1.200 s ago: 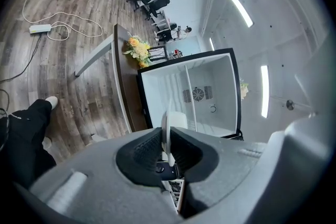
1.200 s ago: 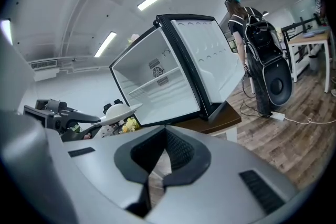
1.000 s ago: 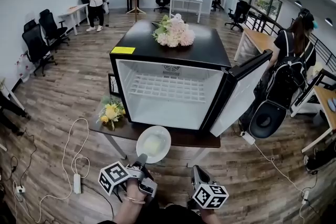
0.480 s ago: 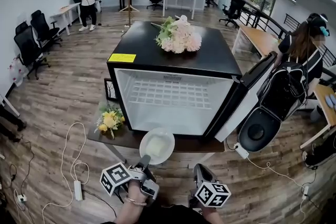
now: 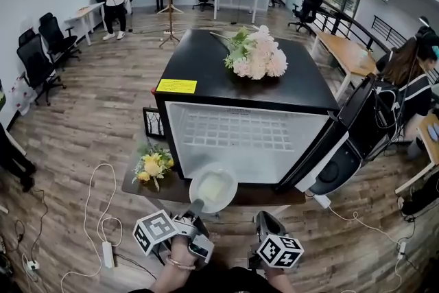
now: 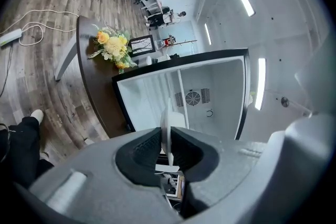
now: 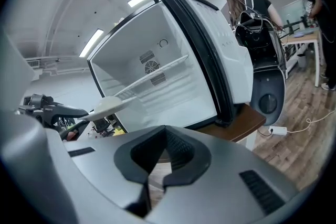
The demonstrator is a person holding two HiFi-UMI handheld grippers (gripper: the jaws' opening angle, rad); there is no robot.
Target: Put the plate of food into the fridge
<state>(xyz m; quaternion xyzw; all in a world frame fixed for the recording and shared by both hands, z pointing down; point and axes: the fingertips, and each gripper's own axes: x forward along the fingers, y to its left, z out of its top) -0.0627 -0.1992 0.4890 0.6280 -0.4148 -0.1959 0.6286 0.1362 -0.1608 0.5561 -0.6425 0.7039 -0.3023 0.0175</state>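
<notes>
A white plate with pale food on it hangs level over the front edge of the low brown table, just before the fridge's open mouth. My left gripper is shut on its near rim. In the left gripper view the plate stands edge-on between the black pads. The fridge is black outside, white and empty inside, with a wire shelf; its door swings out to the right. My right gripper is shut on nothing, beside the left one. The right gripper view shows the plate at the left.
Pink flowers lie on the fridge top. A yellow bouquet and a picture frame sit on the table at the left. A person with a backpack stands behind the door. Cables and a power strip lie on the floor.
Both grippers and the plate have come forward toward the fridge. The plate now hangs over the table's front edge, and the fridge looms larger in the head view.
</notes>
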